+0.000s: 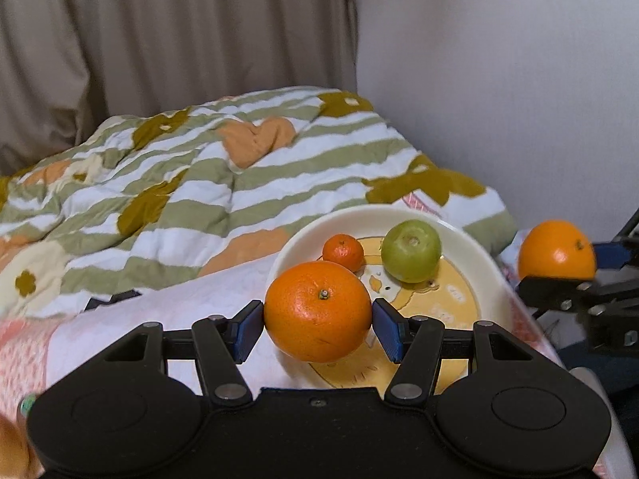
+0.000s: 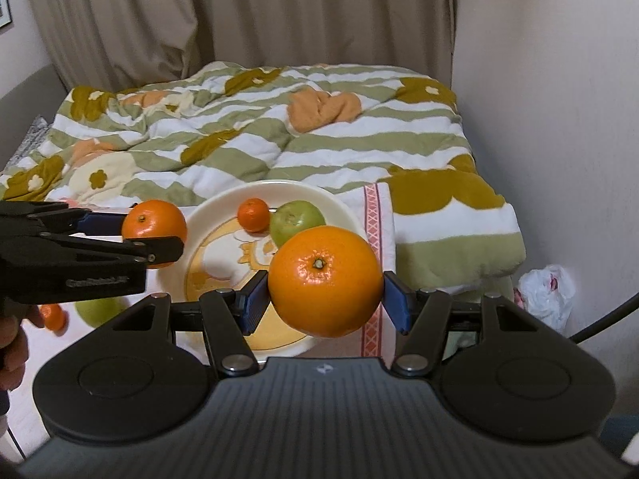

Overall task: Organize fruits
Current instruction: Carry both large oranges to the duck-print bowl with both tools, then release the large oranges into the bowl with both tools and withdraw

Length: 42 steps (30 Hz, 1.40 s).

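- One round cream plate with yellow cartoon print [image 2: 351,215], on the bed.
- Two black grippers, left gripper [image 1: 318,321] and right gripper [image 2: 323,293], each clamping one big orange [image 1: 317,311] [image 2: 325,281] over the plate.
- On plate: one green apple [image 1: 411,249], one small mandarin [image 1: 343,251].
- Left of plate: another apple [image 2: 100,311], another mandarin [image 2: 54,316].

Black left gripper [image 1: 318,325]; blue fingers [image 1: 247,329]; silver screws.

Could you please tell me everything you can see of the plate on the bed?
The plate is round, cream-rimmed and glossy, probably ceramic or melamine, with a yellow cartoon print in its shallow well. It lies flat on a white and pink cloth on the bed, just in front of the striped quilt. A small mandarin and a green fruit rest on its far part. The held oranges hide part of its near side.
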Each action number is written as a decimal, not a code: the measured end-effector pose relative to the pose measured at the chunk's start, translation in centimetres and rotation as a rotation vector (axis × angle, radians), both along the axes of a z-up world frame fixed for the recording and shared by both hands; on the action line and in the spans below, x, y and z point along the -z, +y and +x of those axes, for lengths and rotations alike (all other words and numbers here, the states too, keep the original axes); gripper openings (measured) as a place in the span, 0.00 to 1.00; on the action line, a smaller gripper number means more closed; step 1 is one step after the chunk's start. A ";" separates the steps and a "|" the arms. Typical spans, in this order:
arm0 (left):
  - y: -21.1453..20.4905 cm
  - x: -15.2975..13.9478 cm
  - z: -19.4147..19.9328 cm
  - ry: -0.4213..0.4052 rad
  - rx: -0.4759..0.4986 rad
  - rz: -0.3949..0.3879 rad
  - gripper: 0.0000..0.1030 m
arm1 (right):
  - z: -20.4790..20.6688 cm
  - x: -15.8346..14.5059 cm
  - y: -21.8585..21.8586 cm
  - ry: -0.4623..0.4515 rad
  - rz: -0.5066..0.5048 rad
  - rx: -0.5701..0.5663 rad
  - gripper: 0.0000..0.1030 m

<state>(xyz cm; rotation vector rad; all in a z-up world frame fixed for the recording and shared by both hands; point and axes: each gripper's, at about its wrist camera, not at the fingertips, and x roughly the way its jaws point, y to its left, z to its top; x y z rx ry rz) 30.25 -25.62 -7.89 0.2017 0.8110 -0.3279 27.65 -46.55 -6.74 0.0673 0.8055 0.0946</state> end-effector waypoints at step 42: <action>3.2 -0.6 -2.1 0.040 -0.054 -0.043 0.97 | 4.4 4.2 3.5 0.063 -0.061 -0.075 0.73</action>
